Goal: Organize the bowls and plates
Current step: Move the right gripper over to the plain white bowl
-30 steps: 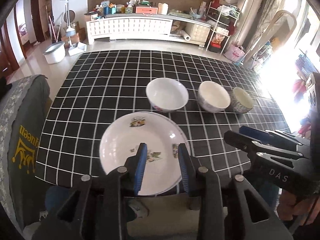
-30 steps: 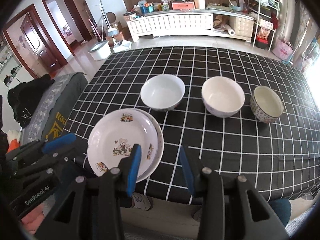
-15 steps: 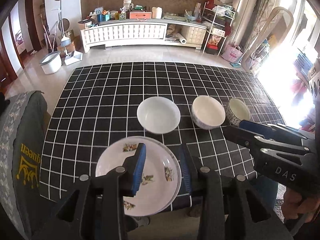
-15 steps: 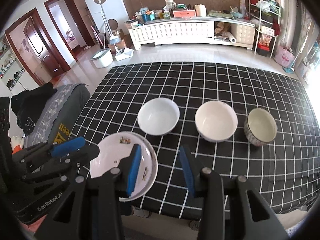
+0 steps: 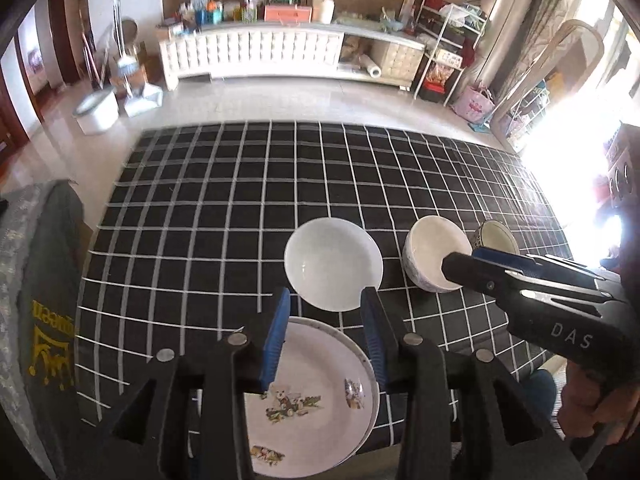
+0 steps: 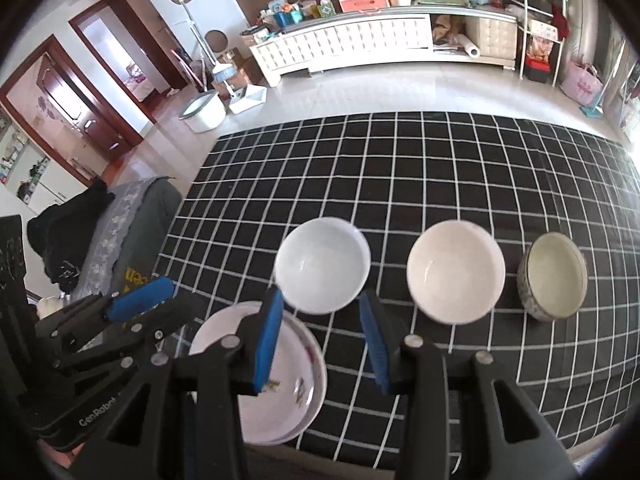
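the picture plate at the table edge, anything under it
Yes: a second plate's rim peeks out along the right side of the picture plate. Its face is covered, and whether more lies beneath cannot be seen.

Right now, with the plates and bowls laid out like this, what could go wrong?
The stacked plates sit at the table's near edge, apparently overhanging the tablecloth; a nudge could tip them off. The three bowls, white bowl, cream bowl and patterned bowl, stand close together, so either empty claw could knock a neighbour.
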`<state>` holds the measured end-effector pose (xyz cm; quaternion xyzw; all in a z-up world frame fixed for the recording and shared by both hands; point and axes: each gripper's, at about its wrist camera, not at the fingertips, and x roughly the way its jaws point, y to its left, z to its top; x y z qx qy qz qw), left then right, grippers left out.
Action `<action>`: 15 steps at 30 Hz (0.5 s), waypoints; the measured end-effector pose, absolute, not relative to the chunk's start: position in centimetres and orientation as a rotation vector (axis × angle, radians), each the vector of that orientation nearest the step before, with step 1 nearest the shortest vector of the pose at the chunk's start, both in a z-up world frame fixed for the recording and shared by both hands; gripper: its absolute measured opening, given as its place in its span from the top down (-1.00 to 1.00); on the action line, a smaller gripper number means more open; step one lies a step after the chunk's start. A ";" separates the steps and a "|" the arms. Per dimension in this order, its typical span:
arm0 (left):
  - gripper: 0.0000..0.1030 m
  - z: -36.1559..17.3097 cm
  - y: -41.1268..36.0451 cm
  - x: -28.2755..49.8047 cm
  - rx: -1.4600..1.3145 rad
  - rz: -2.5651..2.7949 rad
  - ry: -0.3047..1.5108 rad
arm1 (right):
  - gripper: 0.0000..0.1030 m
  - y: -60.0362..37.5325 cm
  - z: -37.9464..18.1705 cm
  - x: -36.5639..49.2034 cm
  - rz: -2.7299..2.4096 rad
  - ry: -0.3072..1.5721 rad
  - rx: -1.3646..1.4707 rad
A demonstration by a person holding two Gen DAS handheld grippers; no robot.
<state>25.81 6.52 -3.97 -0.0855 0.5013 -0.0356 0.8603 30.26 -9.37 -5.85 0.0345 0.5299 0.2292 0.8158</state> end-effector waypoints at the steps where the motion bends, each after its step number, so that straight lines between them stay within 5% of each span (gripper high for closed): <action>1: 0.34 -4.5 6.9 26.5 -0.195 -0.066 1.070 | 0.13 -9.2 -6.1 30.8 0.494 1.143 0.081; 15: 0.34 -12.2 9.9 34.3 -0.386 -0.093 1.289 | 0.13 -7.7 -13.4 36.9 0.448 1.337 0.137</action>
